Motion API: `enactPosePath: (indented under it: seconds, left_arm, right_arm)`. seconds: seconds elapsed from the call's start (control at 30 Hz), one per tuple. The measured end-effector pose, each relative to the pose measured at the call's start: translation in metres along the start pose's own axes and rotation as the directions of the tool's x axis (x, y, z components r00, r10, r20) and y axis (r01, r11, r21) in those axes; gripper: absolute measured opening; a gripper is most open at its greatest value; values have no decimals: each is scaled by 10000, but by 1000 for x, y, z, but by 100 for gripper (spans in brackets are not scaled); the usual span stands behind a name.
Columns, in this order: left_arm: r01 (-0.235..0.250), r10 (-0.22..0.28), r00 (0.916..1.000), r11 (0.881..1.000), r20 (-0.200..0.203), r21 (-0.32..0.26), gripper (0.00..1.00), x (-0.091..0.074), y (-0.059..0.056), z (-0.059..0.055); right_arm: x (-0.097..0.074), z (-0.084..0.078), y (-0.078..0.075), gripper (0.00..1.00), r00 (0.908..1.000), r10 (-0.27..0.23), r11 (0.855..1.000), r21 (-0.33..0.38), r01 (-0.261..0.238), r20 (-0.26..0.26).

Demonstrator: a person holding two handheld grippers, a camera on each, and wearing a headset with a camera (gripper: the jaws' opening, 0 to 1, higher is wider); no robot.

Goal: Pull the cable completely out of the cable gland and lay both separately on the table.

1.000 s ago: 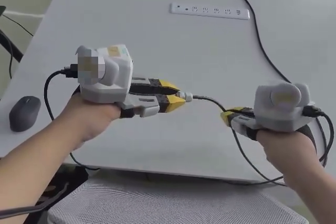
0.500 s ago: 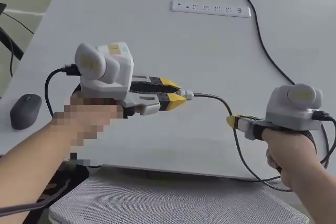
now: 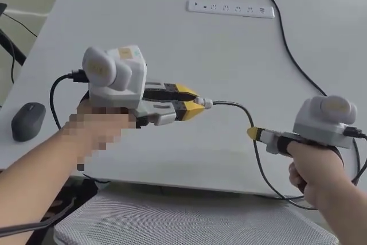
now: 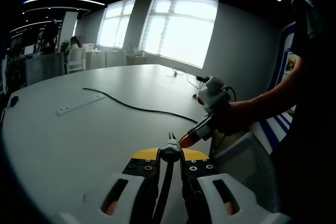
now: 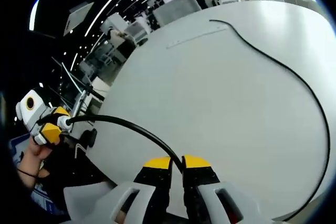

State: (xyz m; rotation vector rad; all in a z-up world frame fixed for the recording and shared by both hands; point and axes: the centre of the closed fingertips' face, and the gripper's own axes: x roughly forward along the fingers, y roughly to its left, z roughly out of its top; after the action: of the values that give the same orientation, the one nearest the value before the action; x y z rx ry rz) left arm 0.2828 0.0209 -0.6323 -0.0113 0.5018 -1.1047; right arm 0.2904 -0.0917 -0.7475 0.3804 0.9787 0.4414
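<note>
Left claw (image 3: pixel 196 108) clamps cable gland (image 3: pixel 206 104); right claw (image 3: pixel 252 133) pinches cable (image 3: pixel 232 105) beyond it.

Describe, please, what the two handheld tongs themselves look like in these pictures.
The left tongs and the right tongs match: pale grey plastic bodies, black mid-sections and yellow tips. A black lead runs from the rear of each. The grey housings behind the tips carry orange slots.
</note>
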Motion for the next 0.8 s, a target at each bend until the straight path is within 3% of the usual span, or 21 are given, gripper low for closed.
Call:
enactPosePath:
  seconds: [0.23,0.43,0.53,0.6,0.63,0.67,0.73,0.77,0.8]
  left_arm:
    - [-57,57,10000,10000,45,18,15,-1,2,2]
    - [-166,166,9999,9999,46,-35,15,-2,5,2]
    - [-206,206,9998,9998,21,-72,15,-2,6,1]
    - [-195,195,9998,9998,20,-98,15,-3,6,1]
    - [-197,198,9998,9997,18,-114,15,-3,6,1]
    - [-191,191,9998,9997,15,-132,15,-3,5,1]
    - [-190,190,9998,9997,0,-119,15,-3,5,1]
    - [-185,185,9998,9997,2,-131,15,-3,5,1]
    - [-173,173,9998,9997,6,-149,15,-3,5,0]
  right_arm:
    - [-3,1,5,4,9996,281,9993,-257,-281,12]
    - [-15,13,26,14,9947,927,9908,-1034,-877,440]
    - [-22,24,43,18,9907,1224,9671,-2314,-1055,600]
    - [-25,30,53,19,9896,1282,9377,-3328,-998,645]
    - [-27,34,62,19,9889,1350,9000,-4250,-963,620]
    - [-27,40,71,19,9884,1352,8427,-5327,-780,690]
    - [-28,44,83,21,9895,1264,7540,-6549,-497,705]
    - [-28,46,94,21,9886,1328,6770,-7350,-385,705]
    - [-26,45,104,21,9886,1363,6100,-7917,-326,643]
